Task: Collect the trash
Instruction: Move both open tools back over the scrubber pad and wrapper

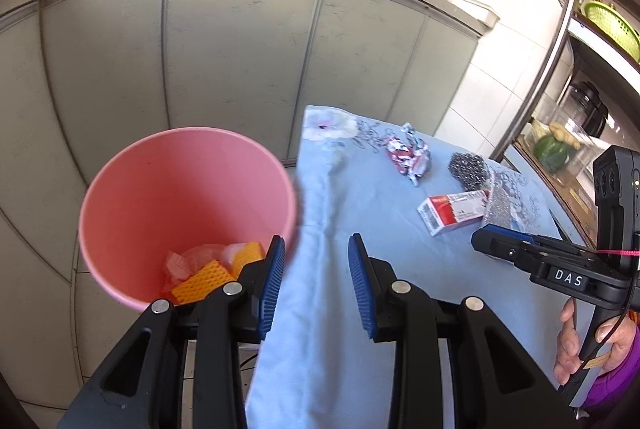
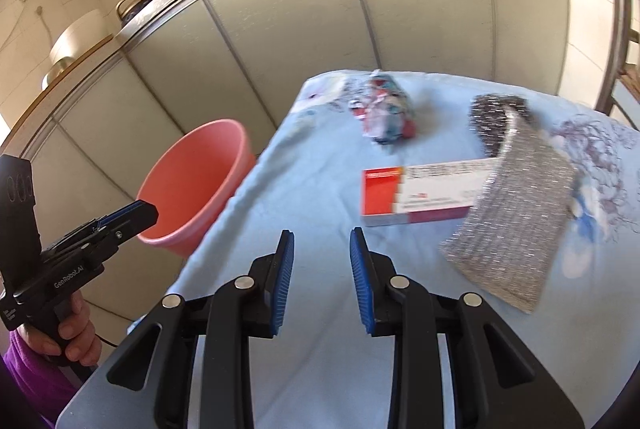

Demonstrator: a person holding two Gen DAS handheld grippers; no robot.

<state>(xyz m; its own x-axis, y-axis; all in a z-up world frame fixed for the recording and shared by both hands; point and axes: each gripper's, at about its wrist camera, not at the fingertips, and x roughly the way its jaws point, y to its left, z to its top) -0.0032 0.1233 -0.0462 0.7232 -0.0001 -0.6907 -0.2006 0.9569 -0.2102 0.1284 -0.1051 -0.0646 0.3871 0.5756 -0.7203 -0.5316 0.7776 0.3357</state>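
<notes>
Your table, draped in a pale blue flowered cloth [image 2: 320, 189], fills most of both views, with the kitchen cabinets [image 1: 240, 61] behind it. Beside its edge sits the pink bin [image 1: 188, 205], and it already holds some trash: orange foam netting [image 1: 208, 279] and pale scraps at the bottom, so you have made a start. Four pieces remain on the cloth: the red-and-white carton [image 2: 420, 195] nearest you, a silvery mesh pouch [image 2: 516, 225] lying partly over its end, a steel wool scourer [image 2: 496, 119] just behind that, and a crumpled wrapper [image 2: 384, 109] farther back. Your left gripper [image 1: 316, 281] hangs over the table edge next to the bin, its jaws spread with nothing between them. Your right gripper [image 2: 322, 277] is just short of the carton, jaws likewise parted and empty.
</notes>
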